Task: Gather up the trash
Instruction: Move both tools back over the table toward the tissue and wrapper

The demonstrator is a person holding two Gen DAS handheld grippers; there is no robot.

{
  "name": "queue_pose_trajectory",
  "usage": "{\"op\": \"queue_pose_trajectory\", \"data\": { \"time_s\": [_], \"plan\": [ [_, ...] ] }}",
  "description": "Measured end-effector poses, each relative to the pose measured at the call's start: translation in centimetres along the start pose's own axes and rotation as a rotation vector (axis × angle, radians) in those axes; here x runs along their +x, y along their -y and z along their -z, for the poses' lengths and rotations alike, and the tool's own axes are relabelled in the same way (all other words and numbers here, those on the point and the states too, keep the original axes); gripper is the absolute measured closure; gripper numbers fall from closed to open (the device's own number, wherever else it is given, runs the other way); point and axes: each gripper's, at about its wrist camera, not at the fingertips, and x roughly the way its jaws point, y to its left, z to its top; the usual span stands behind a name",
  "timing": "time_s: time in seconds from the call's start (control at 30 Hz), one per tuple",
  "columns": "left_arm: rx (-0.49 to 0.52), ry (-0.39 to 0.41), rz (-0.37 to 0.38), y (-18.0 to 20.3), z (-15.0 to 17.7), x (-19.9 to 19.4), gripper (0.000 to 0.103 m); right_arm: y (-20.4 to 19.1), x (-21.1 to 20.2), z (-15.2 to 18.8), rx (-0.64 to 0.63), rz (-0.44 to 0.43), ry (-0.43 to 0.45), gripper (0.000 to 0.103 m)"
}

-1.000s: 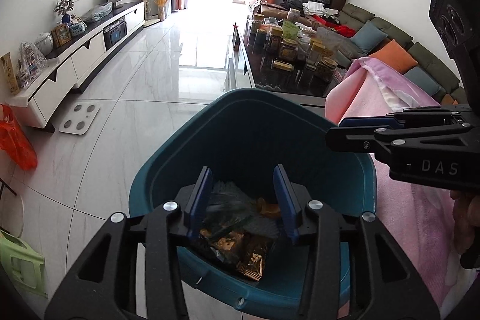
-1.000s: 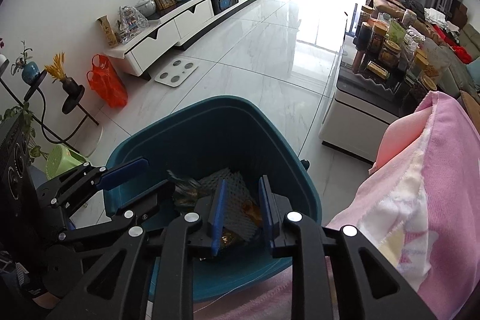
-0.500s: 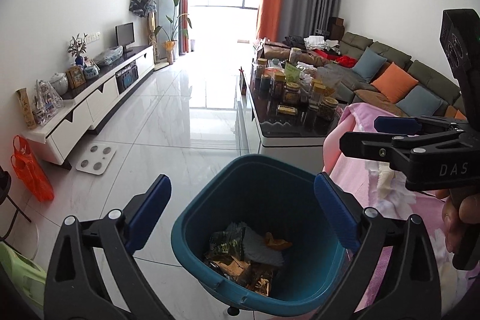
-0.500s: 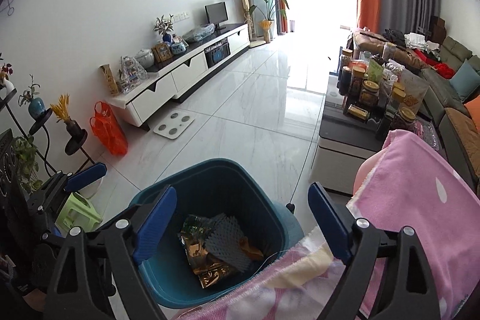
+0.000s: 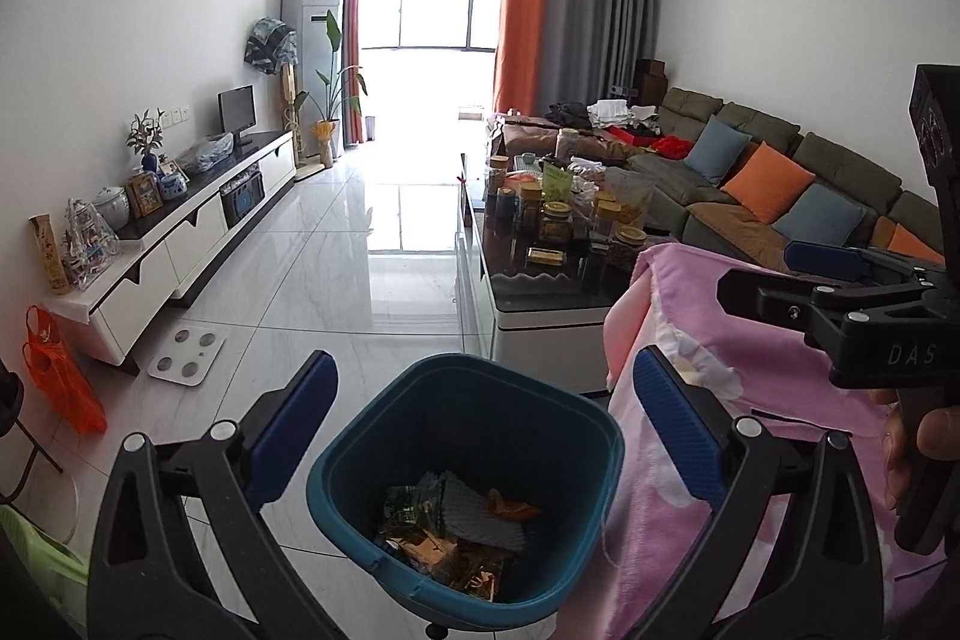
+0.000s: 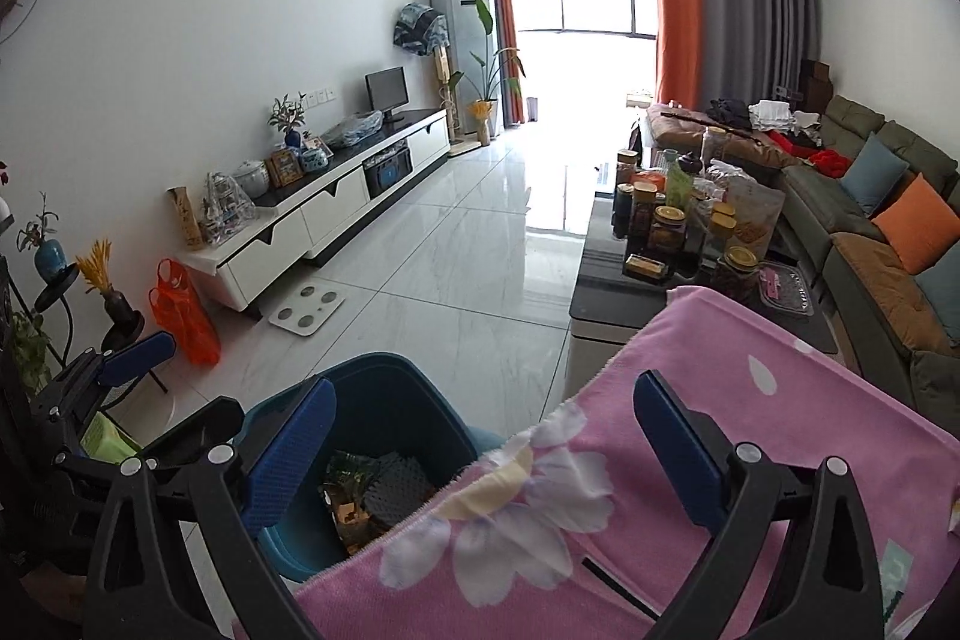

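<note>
At the bottom of the left wrist view the left gripper (image 5: 486, 436) stood with its blue pads spread as wide as they go and nothing between them, the pads framing the teal bin (image 5: 585, 415) below. The bin sat low in the centre of that frame on the white tiled floor (image 5: 336, 292), and the trash (image 5: 450, 526) lay in its bottom: crumpled foil wrappers, a dark mesh sleeve and an orange scrap. A pink flowered blanket (image 5: 708, 316) hung just beside the bin's right rim, filling the lower right.

In the right wrist view the right gripper (image 6: 486, 436) was likewise fully spread and held nothing; its left pad hung over the bin (image 6: 384, 382), its right pad over the blanket (image 6: 780, 358). At the right edge of the left view that same gripper appeared side-on with a hand (image 5: 924, 436) on its grip.

Farther up, in mid-frame right, a dark glass coffee table (image 5: 540, 280) carried crowded jars. A white scale (image 5: 187, 355) lay on the floor at mid-left, beside an orange bag (image 5: 60, 376). A white TV cabinet (image 5: 180, 232) ran along the left wall, a green sofa (image 5: 750, 142) with cushions along the right, and orange curtains (image 5: 517, 16) flanked the bright window at the top centre.
</note>
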Motion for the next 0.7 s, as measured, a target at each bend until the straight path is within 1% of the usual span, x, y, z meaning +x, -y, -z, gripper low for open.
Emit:
{"op": "queue_pose_trajectory", "data": {
  "time_s": [0.17, 0.33, 0.6, 0.7],
  "plan": [
    [0.028, 0.018, 0.049, 3.1, -0.7, -1.5, 0.006, 2.4, -3.1, 0.8, 0.039, 0.05, 0.05, 0.007],
    [0.051, 0.042, 0.114, 6.4, -1.3, -2.8, 0.006, 4.7, -6.3, 2.0, 0.079, 0.105, 0.095, 0.007],
    [0.093, 0.047, 0.206, 11.4, -0.7, -4.3, 0.006, 6.9, -11.0, 5.0, 0.12, 0.213, 0.153, 0.007],
    [0.109, 0.04, 0.24, 12.6, -0.3, -4.4, 0.006, 7.8, -12.7, 6.2, 0.152, 0.242, 0.176, 0.007]
  ]
}}
